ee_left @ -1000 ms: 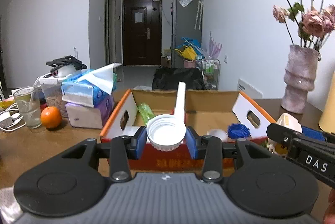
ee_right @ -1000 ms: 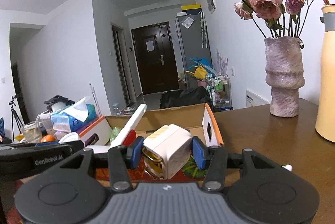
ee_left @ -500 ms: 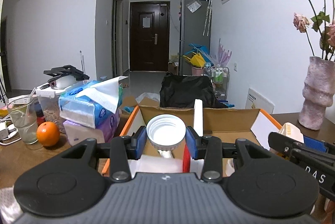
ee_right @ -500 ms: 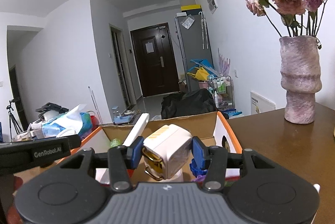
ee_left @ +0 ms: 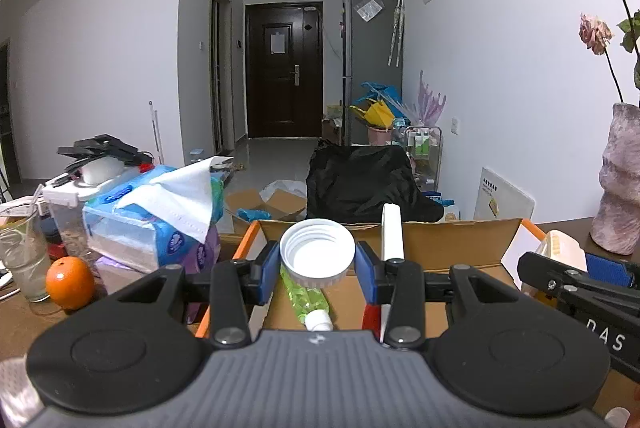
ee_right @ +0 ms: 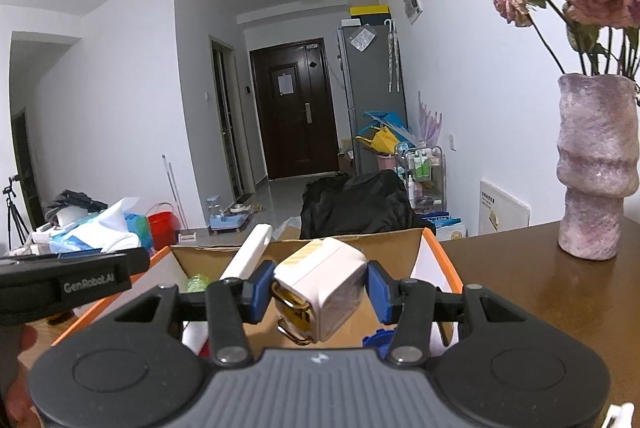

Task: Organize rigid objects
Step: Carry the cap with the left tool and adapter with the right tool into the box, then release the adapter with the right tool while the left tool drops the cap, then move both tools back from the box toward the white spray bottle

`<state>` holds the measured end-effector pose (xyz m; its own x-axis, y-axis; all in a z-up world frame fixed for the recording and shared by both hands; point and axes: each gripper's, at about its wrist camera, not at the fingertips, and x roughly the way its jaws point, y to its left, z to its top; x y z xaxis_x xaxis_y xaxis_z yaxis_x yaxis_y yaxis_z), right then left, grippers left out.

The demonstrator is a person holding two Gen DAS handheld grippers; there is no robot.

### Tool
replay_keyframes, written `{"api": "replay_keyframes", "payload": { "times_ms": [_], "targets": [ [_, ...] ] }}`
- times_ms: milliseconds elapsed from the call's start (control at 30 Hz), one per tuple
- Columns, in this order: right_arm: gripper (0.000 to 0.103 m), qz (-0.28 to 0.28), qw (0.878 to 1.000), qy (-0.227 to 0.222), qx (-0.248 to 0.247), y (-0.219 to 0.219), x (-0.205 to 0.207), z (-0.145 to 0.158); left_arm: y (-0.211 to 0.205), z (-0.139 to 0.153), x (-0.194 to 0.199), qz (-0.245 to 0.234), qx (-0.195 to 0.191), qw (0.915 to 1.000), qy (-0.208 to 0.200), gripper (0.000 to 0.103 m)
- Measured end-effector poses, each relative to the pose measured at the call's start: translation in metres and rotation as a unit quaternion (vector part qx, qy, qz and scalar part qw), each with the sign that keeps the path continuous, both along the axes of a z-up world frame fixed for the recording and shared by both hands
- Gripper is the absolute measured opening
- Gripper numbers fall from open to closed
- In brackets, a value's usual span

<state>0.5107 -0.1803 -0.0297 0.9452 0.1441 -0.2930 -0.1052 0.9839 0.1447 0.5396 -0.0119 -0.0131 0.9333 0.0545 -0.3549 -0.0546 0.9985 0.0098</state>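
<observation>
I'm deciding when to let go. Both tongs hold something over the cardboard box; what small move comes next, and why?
Probably lower both a little, then open. The left tongs grip the white cap above the green tube in the cardboard box; the right tongs hold the white block over the box floor.

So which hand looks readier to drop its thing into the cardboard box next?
Probably the left. Its gripper holds the white lid over the box, with the floor and a green tube right below. The right gripper holds its white block over the box too, so it's close.
</observation>
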Motion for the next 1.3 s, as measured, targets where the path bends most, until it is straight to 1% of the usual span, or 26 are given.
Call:
{"api": "replay_keyframes", "payload": {
  "times_ms": [200, 300, 367, 400, 433, 467, 500, 533, 567, 600, 667, 767, 800, 967, 1167, 1300],
  "targets": [
    [0.048, 0.001, 1.0, 0.013, -0.006, 0.001, 0.013, 0.001, 0.001, -0.006, 0.014, -0.005, 0.001, 0.9999, 0.014, 0.041],
    [0.048, -0.003, 1.0, 0.018, -0.014, 0.0, 0.017, 0.0, 0.001, -0.008, 0.018, -0.004, 0.007, 0.9998, 0.017, 0.041],
    [0.048, -0.007, 0.999, 0.031, -0.018, 0.0, 0.021, -0.002, 0.001, -0.009, 0.018, -0.003, 0.012, 0.9998, 0.017, 0.042],
    [0.048, -0.008, 0.999, 0.04, -0.02, -0.001, 0.024, -0.005, 0.001, -0.009, 0.018, -0.001, 0.013, 0.9997, 0.019, 0.043],
    [0.044, -0.009, 0.999, 0.045, -0.021, -0.001, 0.025, -0.006, 0.001, -0.01, 0.019, 0.0, 0.014, 0.9997, 0.019, 0.044],
    [0.043, -0.009, 0.999, 0.048, -0.02, -0.002, 0.025, -0.006, 0.001, -0.01, 0.019, 0.0, 0.013, 0.9997, 0.02, 0.056],
    [0.043, -0.01, 0.999, 0.05, -0.019, -0.002, 0.025, -0.006, 0.002, -0.01, 0.018, 0.004, 0.012, 0.9998, 0.017, 0.074],
    [0.047, -0.012, 0.999, 0.048, -0.019, -0.003, 0.024, -0.005, 0.002, -0.009, 0.016, 0.009, 0.014, 0.9998, 0.011, 0.084],
    [0.058, -0.014, 0.999, 0.046, -0.02, -0.004, 0.023, -0.004, 0.003, -0.009, 0.014, 0.016, 0.017, 0.9997, 0.005, 0.094],
    [0.064, -0.018, 0.999, 0.044, -0.021, -0.004, 0.023, -0.004, 0.003, -0.008, 0.012, 0.024, 0.021, 0.9995, -0.001, 0.103],
    [0.091, -0.027, 0.999, 0.041, -0.019, -0.007, 0.021, -0.002, 0.003, -0.006, 0.011, 0.031, 0.023, 0.9992, -0.009, 0.103],
    [0.102, -0.036, 0.998, 0.042, -0.012, -0.011, 0.021, -0.001, 0.004, -0.006, 0.012, 0.032, 0.021, 0.9993, -0.004, 0.103],
    [0.103, -0.039, 0.998, 0.042, -0.01, -0.013, 0.021, -0.001, 0.005, -0.006, 0.012, 0.033, 0.02, 0.9992, -0.002, 0.103],
    [0.103, -0.045, 0.998, 0.044, -0.002, -0.015, 0.019, 0.001, 0.006, -0.005, 0.011, 0.035, 0.017, 0.9992, -0.002, 0.103],
    [0.103, -0.043, 0.998, 0.041, -0.007, -0.015, 0.016, 0.004, 0.005, -0.003, 0.008, 0.036, 0.015, 0.9992, -0.004, 0.103],
    [0.103, -0.044, 0.998, 0.036, -0.008, -0.016, 0.009, 0.007, 0.006, -0.001, 0.003, 0.037, 0.005, 0.9993, -0.002, 0.103]
  ]
}}
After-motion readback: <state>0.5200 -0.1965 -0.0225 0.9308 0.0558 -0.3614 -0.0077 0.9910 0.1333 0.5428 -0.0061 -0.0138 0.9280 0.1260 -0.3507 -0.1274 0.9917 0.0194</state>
